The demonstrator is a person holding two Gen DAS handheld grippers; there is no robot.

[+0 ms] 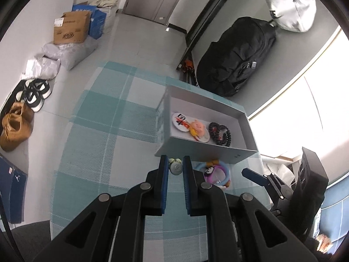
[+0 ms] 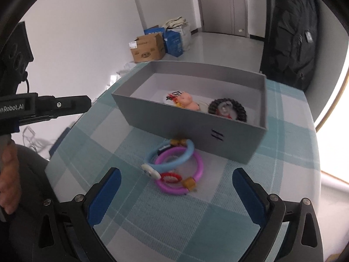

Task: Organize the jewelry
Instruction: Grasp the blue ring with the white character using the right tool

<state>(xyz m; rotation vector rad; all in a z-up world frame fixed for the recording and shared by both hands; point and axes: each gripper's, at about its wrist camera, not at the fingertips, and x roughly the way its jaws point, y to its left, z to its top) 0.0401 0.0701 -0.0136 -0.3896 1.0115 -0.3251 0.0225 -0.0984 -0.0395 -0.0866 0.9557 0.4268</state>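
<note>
My left gripper [image 1: 175, 167] is shut on a small pale green charm [image 1: 175, 166] and holds it above the checked tablecloth [image 1: 104, 144], just short of the grey box [image 1: 207, 151]. Inside the box lie a round badge [image 1: 180, 122], a pink and yellow doll [image 1: 196, 128] and a black beaded bracelet [image 1: 219, 135]. My right gripper [image 2: 176, 184] stands open just above the cloth. A blue bangle [image 2: 174, 160] and a purple bangle [image 2: 196, 174] with orange charms lie stacked between its fingers and the box wall [image 2: 174, 123]. The left gripper's tip [image 2: 84, 103] reaches in from the left.
The round table's edge [image 2: 72, 135] curves close on the left. On the floor are cardboard boxes [image 1: 72, 27], plastic bags [image 1: 65, 54] and shoes [image 1: 32, 93]. A black backpack [image 1: 235, 54] and a white bag [image 1: 288, 6] lie beyond the box.
</note>
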